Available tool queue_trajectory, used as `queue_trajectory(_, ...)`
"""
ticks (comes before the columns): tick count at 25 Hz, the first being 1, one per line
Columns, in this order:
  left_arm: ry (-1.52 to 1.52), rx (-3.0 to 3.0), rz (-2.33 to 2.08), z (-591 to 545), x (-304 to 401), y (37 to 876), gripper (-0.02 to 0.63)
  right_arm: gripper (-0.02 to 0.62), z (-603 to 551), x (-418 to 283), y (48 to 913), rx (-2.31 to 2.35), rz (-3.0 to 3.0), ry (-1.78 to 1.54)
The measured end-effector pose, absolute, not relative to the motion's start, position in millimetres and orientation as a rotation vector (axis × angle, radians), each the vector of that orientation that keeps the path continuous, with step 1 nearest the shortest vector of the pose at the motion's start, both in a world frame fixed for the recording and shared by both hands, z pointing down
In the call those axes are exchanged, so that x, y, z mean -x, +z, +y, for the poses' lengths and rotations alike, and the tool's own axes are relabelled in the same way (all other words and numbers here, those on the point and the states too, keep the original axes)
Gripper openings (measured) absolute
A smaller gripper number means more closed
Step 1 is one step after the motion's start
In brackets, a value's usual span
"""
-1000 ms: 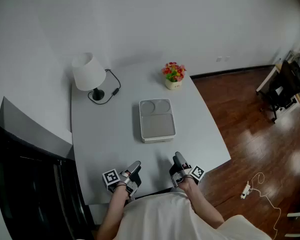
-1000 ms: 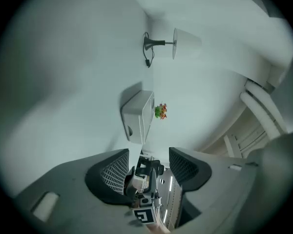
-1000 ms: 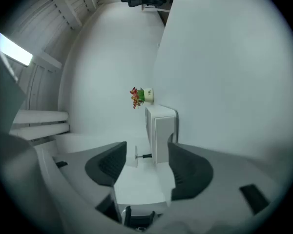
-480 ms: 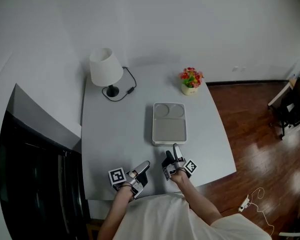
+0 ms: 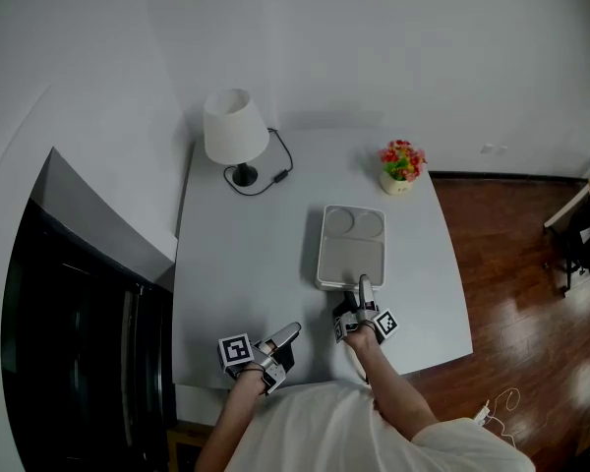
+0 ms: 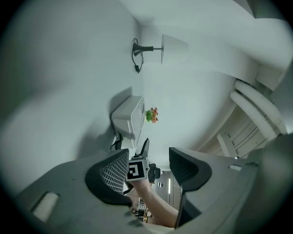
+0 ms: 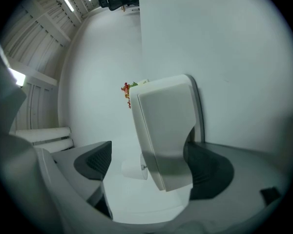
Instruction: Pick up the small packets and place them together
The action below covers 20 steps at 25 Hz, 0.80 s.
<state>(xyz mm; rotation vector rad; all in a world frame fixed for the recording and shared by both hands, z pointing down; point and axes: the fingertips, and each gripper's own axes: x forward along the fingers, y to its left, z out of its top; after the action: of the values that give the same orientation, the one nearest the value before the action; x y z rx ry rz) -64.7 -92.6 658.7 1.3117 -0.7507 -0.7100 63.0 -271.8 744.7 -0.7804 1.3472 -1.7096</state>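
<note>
A white tray (image 5: 324,254) with two round hollows at its far end lies in the middle of the grey table (image 5: 246,254). I see no small packets in any view. My right gripper (image 5: 357,293) is at the tray's near edge and open. Its jaws have just opened wide and eased back a little. In the right gripper view the tray's near end (image 7: 166,121) stands between the jaws of the right gripper (image 7: 149,167), and the pads do not press on it. My left gripper (image 5: 291,330) rests shut and empty near the table's front edge.
A white lamp (image 5: 235,126) with a black cord stands at the back left, a small pot of flowers (image 5: 401,160) at the back right. A dark cabinet (image 5: 69,342) runs along the left of the table. Wooden floor (image 5: 531,293) lies to the right.
My right gripper has moved forward to the tray's near edge, and its jaws have spread apart. The left gripper has stayed where it was. The head view has shifted.
</note>
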Motion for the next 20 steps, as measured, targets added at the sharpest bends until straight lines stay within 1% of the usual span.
queue_trajectory(6, -0.714, -1.303, -0.764, -88.6, 68.4, 660.6, 0.239, 0.480, -279.1, -63.8, 745.4, 0.786, 1.354, -1.688)
queue_trajectory(7, -0.715, -1.302, -0.764, -87.9, 68.7, 660.5, 0.239, 0.467, -278.3, -63.7, 745.8, 0.791, 1.358, -1.689)
queue_trajectory(8, -0.716, -1.300, -0.763, -87.0, 68.9, 660.3, 0.239, 0.438, -277.5, -63.4, 745.8, 0.793, 1.361, -1.689)
queue_trajectory(11, -0.715, -1.295, -0.762, -83.2, 69.3, 660.5, 0.239, 0.434, -276.3, -62.4, 745.2, 0.792, 1.358, -1.687)
queue_trajectory(13, -0.715, -1.294, -0.760, -80.8, 69.0, 661.1, 0.241, 0.406, -274.6, -62.7, 747.4, 0.805, 1.347, -1.695)
queue_trajectory(16, -0.715, -1.291, -0.758, -76.5, 68.2, 661.9, 0.239, 0.343, -268.4, -64.6, 752.9, 0.825, 1.334, -1.702)
queue_trajectory(20, -0.727, -1.288, -0.758, -69.5, 70.1, 661.3, 0.239, 0.334, -256.8, -66.5, 753.0, 0.824, 1.337, -1.695)
